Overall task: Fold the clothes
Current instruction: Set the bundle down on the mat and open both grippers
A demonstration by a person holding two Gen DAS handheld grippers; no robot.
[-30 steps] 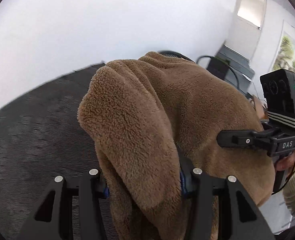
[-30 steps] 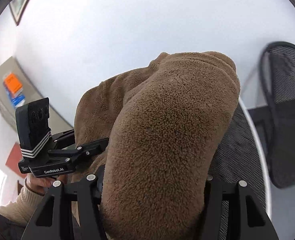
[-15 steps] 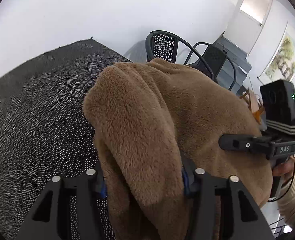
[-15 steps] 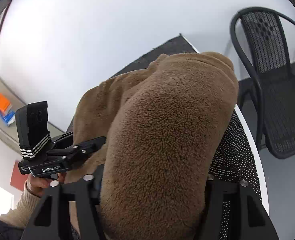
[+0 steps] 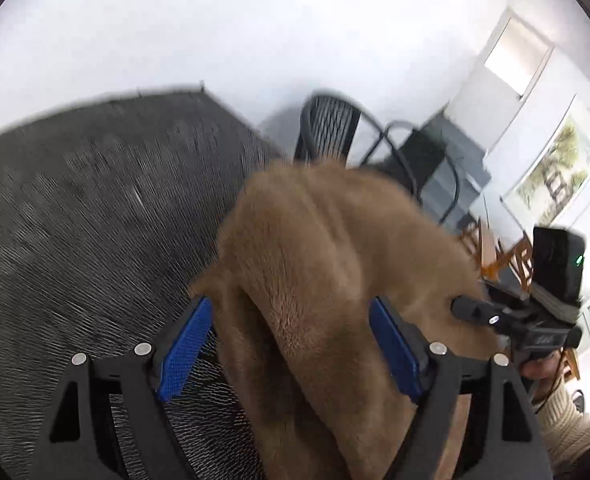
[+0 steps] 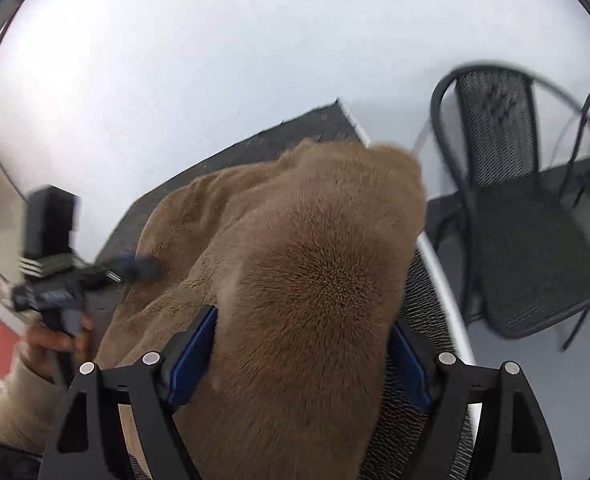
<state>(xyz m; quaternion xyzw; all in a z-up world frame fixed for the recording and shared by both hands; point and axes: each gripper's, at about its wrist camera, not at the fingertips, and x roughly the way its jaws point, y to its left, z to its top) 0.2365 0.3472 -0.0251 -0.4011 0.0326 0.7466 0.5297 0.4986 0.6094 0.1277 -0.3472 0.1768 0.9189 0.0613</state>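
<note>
A thick brown fleece garment (image 5: 315,260) lies bunched on the dark patterned table cover (image 5: 75,220). My left gripper (image 5: 289,308) straddles one fold of it; its jaws are opening, and the blue pads (image 5: 187,344) stand off the fleece. In the right wrist view the same garment (image 6: 315,272) bulges between the jaws of my right gripper (image 6: 303,320), which are also opening, blue pads (image 6: 193,354) showing beside the fabric. Each view shows the other gripper at the garment's far side, held by a hand in a cream sleeve (image 5: 567,420).
The table's pale rim (image 6: 447,280) runs just right of the garment. Black mesh metal chairs (image 6: 515,220) stand beyond it on the floor. A dark cabinet (image 5: 447,160) and a wall picture (image 5: 555,176) are at the back right.
Both pairs of jaws have spread apart, baring their blue pads. The fleece has sunk lower onto the table, and both views have tipped down and blurred.
</note>
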